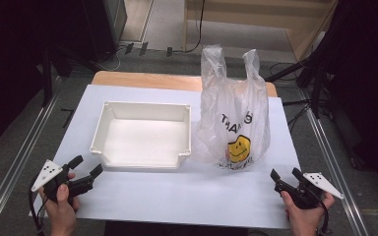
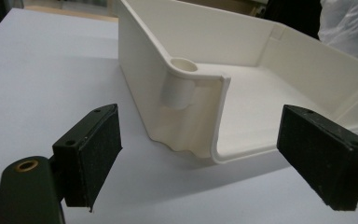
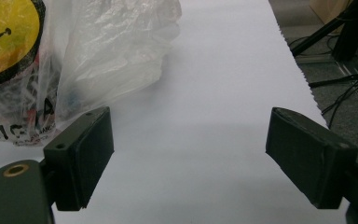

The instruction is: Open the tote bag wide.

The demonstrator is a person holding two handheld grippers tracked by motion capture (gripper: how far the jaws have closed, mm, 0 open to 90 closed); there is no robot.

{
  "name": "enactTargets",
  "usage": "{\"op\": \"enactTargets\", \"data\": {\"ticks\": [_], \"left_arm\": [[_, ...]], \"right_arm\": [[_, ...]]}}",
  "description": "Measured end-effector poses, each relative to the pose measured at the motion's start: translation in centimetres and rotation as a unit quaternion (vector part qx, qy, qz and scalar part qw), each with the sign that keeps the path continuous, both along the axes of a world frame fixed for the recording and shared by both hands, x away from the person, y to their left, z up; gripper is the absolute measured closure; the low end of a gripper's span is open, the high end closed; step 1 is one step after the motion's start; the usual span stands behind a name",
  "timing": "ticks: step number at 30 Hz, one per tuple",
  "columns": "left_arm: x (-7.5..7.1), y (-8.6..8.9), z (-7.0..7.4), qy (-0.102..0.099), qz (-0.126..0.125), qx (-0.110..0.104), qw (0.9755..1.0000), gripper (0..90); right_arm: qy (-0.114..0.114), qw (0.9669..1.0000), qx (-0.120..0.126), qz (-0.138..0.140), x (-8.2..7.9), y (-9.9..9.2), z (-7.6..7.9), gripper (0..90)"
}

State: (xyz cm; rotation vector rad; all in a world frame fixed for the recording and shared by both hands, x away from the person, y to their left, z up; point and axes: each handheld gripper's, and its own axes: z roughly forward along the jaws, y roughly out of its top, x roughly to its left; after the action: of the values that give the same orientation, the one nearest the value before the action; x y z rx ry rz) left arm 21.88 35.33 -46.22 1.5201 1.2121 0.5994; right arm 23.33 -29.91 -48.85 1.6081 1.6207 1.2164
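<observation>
A white plastic tray (image 1: 109, 129) sits empty at the middle left of the white table cover, its near corner close up in the left gripper view (image 2: 186, 88). To its right stands a clear plastic bag (image 1: 234, 115) with a yellow smiley face and upright handles; its lower part fills the top left of the right gripper view (image 3: 74, 56). My left gripper (image 1: 86, 166) rests open by the tray's near left corner, nothing between its jaws (image 2: 200, 154). My right gripper (image 1: 286, 173) stands open near the front right, just right of the bag, jaws empty (image 3: 189, 149).
The white cover (image 1: 187, 196) lies over a wooden table whose far edge (image 1: 142, 78) shows. Metal rails run along both sides on the floor. Cables and black stands lie beyond the right edge (image 3: 335, 79). Bare cover stretches between the two grippers.
</observation>
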Motion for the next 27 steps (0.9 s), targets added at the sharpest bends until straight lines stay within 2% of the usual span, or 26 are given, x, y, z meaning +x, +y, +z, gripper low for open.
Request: {"op": "enactTargets", "data": {"ticks": [2,4,7,9,10,11,12,14,15,16,17,18,20,22,24,27], "left_arm": [[0.0,0.3,0.0,-0.001,0.001,-0.015,0.9999,13.9],[-0.1,0.4,0.0,-0.002,-0.003,-0.016,0.9999,13.8],[0.1,0.3,0.1,0.001,-0.004,-0.013,0.9999,13.8],[0.0,0.3,0.1,-0.001,-0.001,-0.01,0.9999,13.8],[-0.2,0.2,0.1,-0.004,-0.002,-0.012,0.9999,13.8],[-0.2,0.2,0.1,-0.004,-0.002,-0.012,0.9999,13.8],[-0.3,0.3,0.2,-0.005,-0.005,-0.01,0.9999,13.5],[-0.4,0.3,0.2,-0.006,-0.005,-0.01,0.9999,13.5],[-0.3,0.4,0.2,-0.006,-0.005,-0.01,0.9999,13.5],[-0.1,0.4,0.2,-0.004,-0.001,-0.012,0.9999,13.5],[-0.1,0.4,0.2,-0.004,-0.001,-0.012,0.9999,13.5],[0.0,0.3,0.2,0.0,-0.001,-0.007,1.0,13.6],[0.0,0.2,0.2,0.0,-0.001,-0.005,1.0,13.6],[0.1,0.1,0.3,0.003,-0.003,0.003,1.0,13.6],[0.2,0.0,0.3,0.003,-0.003,0.004,1.0,13.6],[0.3,0.7,0.5,0.006,0.005,-0.024,0.9997,13.6]], "right_arm": [[0.002,1.0,-0.004,0.004,0.1,0.0,0.0,15.2],[0.001,1.0,-0.005,0.007,0.1,0.1,0.2,15.2],[-0.012,0.9998,-0.006,0.016,-0.3,0.1,0.8,14.9],[-0.017,0.9996,0.009,0.022,-0.7,0.1,1.3,14.6],[-0.028,0.9991,0.023,0.023,-0.9,0.3,2.3,14.7],[-0.028,0.9991,0.023,0.023,-0.9,0.3,2.3,14.7],[-0.039,0.9983,0.036,0.025,-0.9,0.4,3.3,14.8],[-0.042,0.997,0.061,0.021,-0.9,0.7,4.7,15.5],[-0.042,0.997,0.061,0.021,-0.9,0.7,4.7,15.5],[-0.041,0.9968,0.066,0.018,-0.7,1.2,5.9,16.7],[-0.041,0.9968,0.066,0.018,-0.7,1.2,5.9,16.7],[-0.047,0.9966,0.062,0.028,-0.3,1.8,6.9,19.0],[-0.048,0.9968,0.056,0.03,-0.1,2.1,7.2,19.7],[-0.055,0.9963,0.053,0.04,1.1,2.9,8.5,21.4],[-0.056,0.9964,0.051,0.04,1.6,3.1,8.7,21.6],[-0.049,0.9975,0.033,0.037,3.4,3.9,9.2,22.0]]}}
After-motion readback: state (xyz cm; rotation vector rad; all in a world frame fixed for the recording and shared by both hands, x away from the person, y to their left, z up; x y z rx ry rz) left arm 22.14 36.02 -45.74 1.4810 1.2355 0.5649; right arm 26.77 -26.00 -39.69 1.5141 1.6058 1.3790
